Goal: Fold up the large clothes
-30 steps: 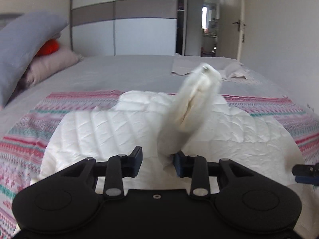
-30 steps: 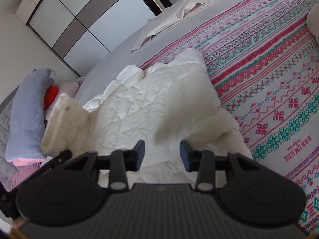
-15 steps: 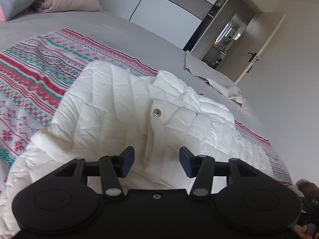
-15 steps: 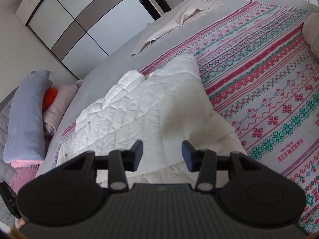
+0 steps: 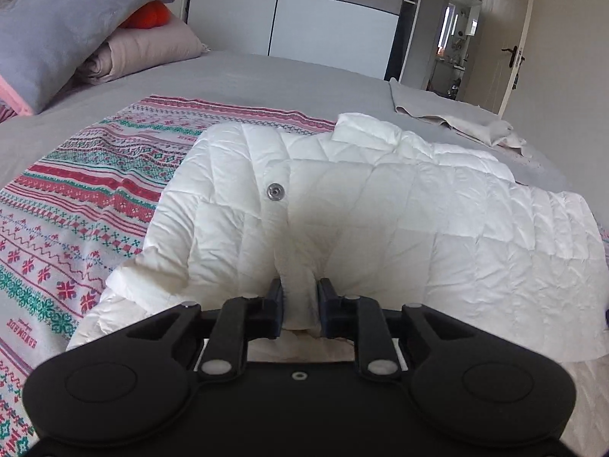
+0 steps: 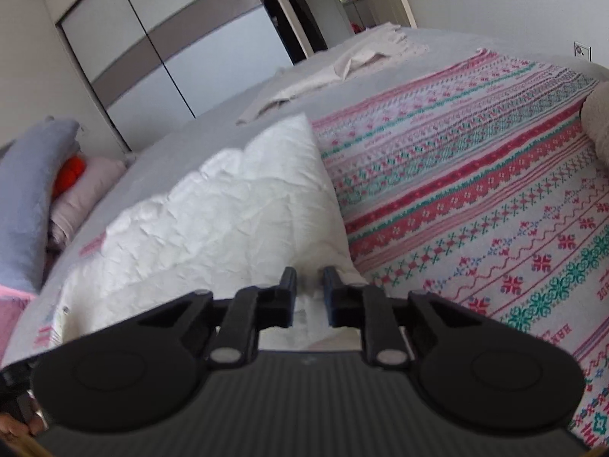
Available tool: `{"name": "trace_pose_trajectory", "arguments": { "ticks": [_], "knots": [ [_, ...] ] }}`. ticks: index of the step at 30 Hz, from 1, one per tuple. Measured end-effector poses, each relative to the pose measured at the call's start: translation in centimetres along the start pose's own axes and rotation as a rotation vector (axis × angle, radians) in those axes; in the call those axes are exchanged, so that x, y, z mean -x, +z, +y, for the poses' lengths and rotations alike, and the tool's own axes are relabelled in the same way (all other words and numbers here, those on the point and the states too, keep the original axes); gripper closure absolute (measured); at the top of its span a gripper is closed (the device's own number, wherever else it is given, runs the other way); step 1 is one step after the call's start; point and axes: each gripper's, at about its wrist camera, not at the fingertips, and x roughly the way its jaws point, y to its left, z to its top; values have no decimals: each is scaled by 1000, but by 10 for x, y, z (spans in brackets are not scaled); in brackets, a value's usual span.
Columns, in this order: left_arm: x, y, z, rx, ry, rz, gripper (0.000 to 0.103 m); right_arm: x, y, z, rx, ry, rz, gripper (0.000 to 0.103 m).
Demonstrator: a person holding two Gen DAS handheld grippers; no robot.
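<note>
On patterned blanket (image 5: 76,205), white jacket (image 5: 380,198) in both tools

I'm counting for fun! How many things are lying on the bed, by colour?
White: 1, puffy jacket
Grey: 1, pillow
Pinkish-beige: 1, folded bedding
Orange: 1, soft thing
Beige: 1, crumpled cloth
Striped red, green, white: 1, blanket
Total: 6
</note>
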Motion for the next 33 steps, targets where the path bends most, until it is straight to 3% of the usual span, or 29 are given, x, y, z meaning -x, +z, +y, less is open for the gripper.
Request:
{"name": "trace_pose_trajectory", "arguments": {
  "ticks": [3,5,7,8,12,14,16,21,24,29,33],
  "knots": [
    [10,5,2,-1,-4,5,75,1,1,-1,-27,2,0,90],
    [22,6,6,-1,-18,-1,64,17,3,0,-46,48,-24,89],
    [39,8,9,0,-25,-12,43,30,5,1,-52,78,-23,88],
    [48,9,10,2,-18,-23,39,36,5,2,-56,87,-16,85],
    [84,9,24,12,-52,-42,25,62,3,7,-37,124,-11,60],
    [100,5,33,12,-72,-38,22,77,1,10,-9,138,-17,53],
    [115,-1,42,11,-91,-29,11,93,-2,10,9,157,-22,46],
    [141,-19,74,35,-108,12,7,121,-17,-10,-19,162,3,23],
    [149,-30,92,67,-105,48,6,133,-29,-27,-56,185,63,16],
    [164,-52,120,159,-124,119,5,151,-50,-48,-118,237,167,11],
    [169,-72,143,272,-217,231,4,162,-71,-61,-149,263,218,9]
  ]
}}
